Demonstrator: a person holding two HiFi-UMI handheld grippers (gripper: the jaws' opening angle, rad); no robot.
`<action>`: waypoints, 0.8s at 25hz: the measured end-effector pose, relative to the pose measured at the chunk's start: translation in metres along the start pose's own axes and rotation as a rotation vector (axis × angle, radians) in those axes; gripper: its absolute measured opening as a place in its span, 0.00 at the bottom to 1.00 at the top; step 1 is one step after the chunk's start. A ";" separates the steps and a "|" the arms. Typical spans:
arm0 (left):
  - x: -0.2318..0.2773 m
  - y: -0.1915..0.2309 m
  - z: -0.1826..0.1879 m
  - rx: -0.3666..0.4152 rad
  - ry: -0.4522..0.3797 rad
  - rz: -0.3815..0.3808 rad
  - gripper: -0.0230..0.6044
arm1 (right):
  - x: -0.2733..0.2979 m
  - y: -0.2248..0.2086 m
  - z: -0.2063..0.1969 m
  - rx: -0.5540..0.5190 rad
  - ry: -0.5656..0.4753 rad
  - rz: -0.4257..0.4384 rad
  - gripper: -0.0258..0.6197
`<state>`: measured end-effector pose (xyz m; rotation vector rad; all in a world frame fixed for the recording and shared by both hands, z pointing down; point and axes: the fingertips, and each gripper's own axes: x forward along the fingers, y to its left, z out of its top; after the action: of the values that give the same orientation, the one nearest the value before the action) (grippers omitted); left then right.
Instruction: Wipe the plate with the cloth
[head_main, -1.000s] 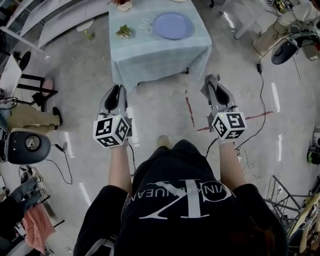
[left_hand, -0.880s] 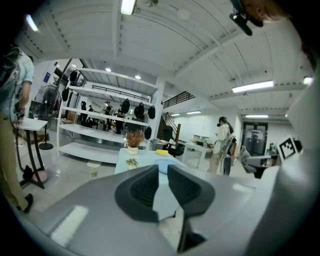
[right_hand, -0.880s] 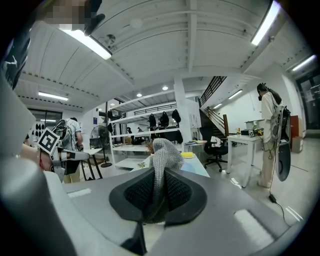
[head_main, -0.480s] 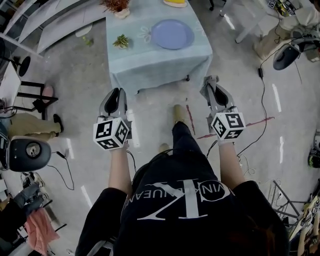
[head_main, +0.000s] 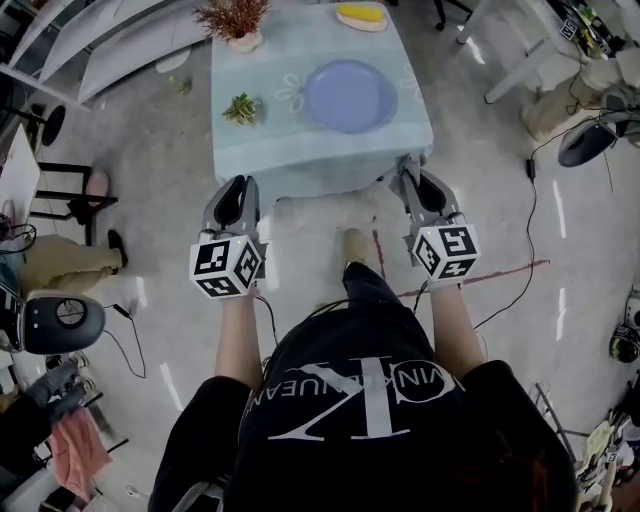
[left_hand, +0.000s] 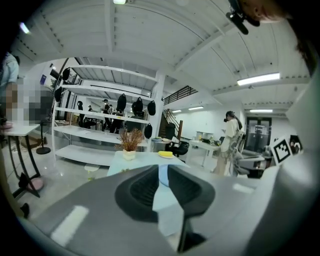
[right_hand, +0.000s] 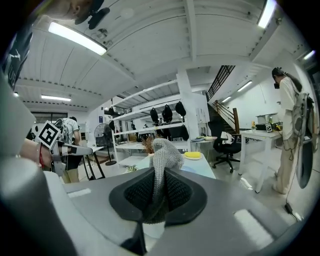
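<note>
Approach step, no wiping yet: cloth gripped, plate ahead of both claws.

The right claw (right_hand: 160, 182) was clamped on the grey knitted cloth (right_hand: 164, 152); the left claw (left_hand: 161, 187) stood slightly parted, holding nothing. The blue plate (head_main: 350, 95) lay on the table (head_main: 300, 150), ahead and between the claws, past the near edge just before their tips. The next move likely called for the right claw to go forward and down; a small succulent (head_main: 240, 108) stood ahead of the left claw, with open floor on both sides.
</note>
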<state>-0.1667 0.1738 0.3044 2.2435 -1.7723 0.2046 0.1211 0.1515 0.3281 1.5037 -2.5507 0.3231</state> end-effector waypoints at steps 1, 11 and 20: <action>0.010 0.000 0.002 -0.002 0.002 0.003 0.04 | 0.009 -0.005 0.000 0.002 0.007 0.009 0.10; 0.104 -0.005 0.010 -0.025 0.054 0.014 0.04 | 0.095 -0.052 0.010 -0.011 0.070 0.097 0.10; 0.165 0.000 0.002 -0.060 0.080 0.047 0.04 | 0.151 -0.080 0.000 -0.027 0.117 0.159 0.10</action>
<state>-0.1271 0.0196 0.3484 2.1240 -1.7673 0.2434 0.1181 -0.0133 0.3738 1.2369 -2.5754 0.3831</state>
